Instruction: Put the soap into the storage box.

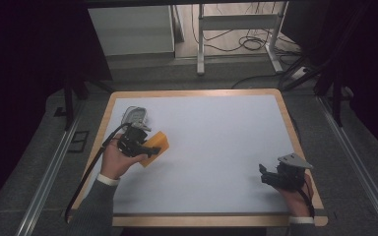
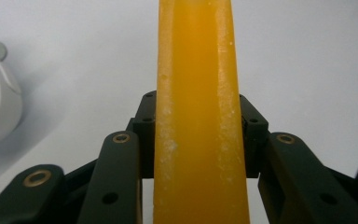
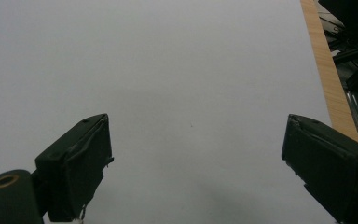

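Right gripper [image 1: 268, 178] nearest, by desk's [image 1: 216, 132] near right corner: fingers [image 3: 77, 163] spread wide, nothing between. Left gripper [image 1: 145, 147] toward desk's left edge: fingers [image 2: 142, 126] clamped on orange block [image 2: 198, 121], pinching its flat faces near one end. Block looks light, stiff; waxy surface with whitish scuffs, likely bit slippery, so mid-body grip across flat faces seems safest. Farther off, white device [image 1: 135, 115] near far left corner, just beyond block.
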A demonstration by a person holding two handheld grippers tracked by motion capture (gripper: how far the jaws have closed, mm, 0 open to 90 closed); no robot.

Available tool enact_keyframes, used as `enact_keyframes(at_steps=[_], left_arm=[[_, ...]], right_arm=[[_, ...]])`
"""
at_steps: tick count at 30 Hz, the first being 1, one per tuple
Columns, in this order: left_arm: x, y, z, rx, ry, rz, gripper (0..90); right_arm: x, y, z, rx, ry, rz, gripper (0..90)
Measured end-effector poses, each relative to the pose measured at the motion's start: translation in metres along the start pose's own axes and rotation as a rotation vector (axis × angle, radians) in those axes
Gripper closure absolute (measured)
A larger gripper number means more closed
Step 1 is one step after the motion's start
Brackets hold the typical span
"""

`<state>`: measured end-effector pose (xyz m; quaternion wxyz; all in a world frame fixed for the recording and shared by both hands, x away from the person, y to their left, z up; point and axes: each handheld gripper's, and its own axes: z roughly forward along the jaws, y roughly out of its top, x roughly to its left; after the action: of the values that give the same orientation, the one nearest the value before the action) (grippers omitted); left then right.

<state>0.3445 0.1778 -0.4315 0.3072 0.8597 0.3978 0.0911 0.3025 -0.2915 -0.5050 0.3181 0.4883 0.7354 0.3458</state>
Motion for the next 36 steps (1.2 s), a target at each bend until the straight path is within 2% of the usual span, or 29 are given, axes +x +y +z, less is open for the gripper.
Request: enact_keyframes(at_steps=[6, 11, 22, 31, 33, 36], left_arm=[[0.008, 0.002, -0.005, -0.006, 0.019, -0.015, 60.8], [0.012, 0.004, -0.007, -0.011, 0.018, -0.024, 60.8], [0.015, 0.011, -0.014, -0.011, 0.022, -0.013, 60.7], [0.025, 0.014, -0.014, -0.019, 0.03, -0.038, 60.7], [0.027, 0.015, -0.016, -0.025, 0.046, -0.039, 60.7], [0.031, 0.018, -0.018, -0.028, 0.04, -0.047, 60.7]], right_arm=[[0.0, 0.0, 0.0, 0.001, -0.001, 0.001, 8.4], [0.0, 0.0, 0.0, 0.003, -0.003, 0.001, 8.4], [-0.001, 0.0, 0.0, 0.008, -0.002, 0.008, 8.4], [-0.001, -0.001, 0.001, 0.013, -0.006, 0.011, 8.4], [-0.002, -0.001, 0.001, 0.012, -0.01, 0.016, 8.4], [-0.002, -0.001, 0.001, 0.017, -0.015, 0.019, 8.4]])
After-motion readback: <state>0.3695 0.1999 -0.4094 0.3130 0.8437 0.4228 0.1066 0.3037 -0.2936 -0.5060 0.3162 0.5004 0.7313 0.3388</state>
